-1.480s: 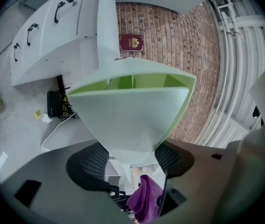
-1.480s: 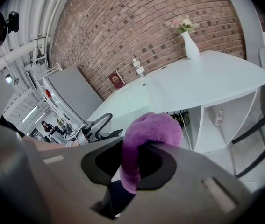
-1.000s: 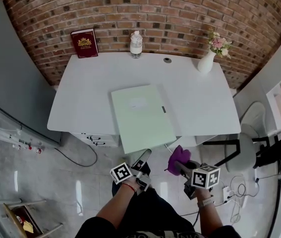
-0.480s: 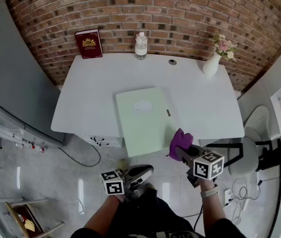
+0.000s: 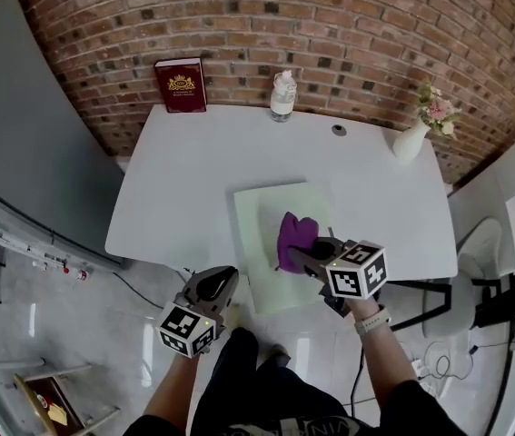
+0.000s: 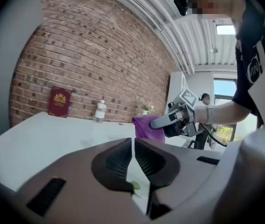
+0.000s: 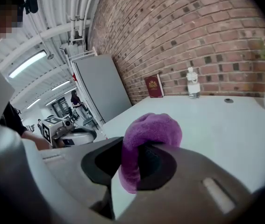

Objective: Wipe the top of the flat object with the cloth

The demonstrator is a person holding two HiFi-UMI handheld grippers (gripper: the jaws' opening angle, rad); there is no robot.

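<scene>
A pale green flat folder (image 5: 271,271) lies on the white table (image 5: 184,180), with its near end past the front edge. My right gripper (image 5: 301,255) is shut on a purple cloth (image 5: 295,234) and holds it over the folder's middle. I cannot tell whether cloth and folder touch. In the right gripper view the cloth (image 7: 147,133) bulges out between the jaws of the right gripper (image 7: 133,161). My left gripper (image 5: 227,275) is shut and holds nothing, just off the table's front edge, left of the folder. The left gripper view shows the left gripper (image 6: 132,147) with jaws together, and beyond it the cloth (image 6: 144,126).
A red book (image 5: 182,85) and a clear bottle (image 5: 282,95) stand against the brick wall at the table's back. A white vase with flowers (image 5: 411,139) is at the back right. A chair (image 5: 475,262) stands right of the table, and drawers sit under its front left.
The right gripper has carried the cloth from in front of the table up over the folder. The left gripper has swung left and rolled over, and its jaws now stand together.
</scene>
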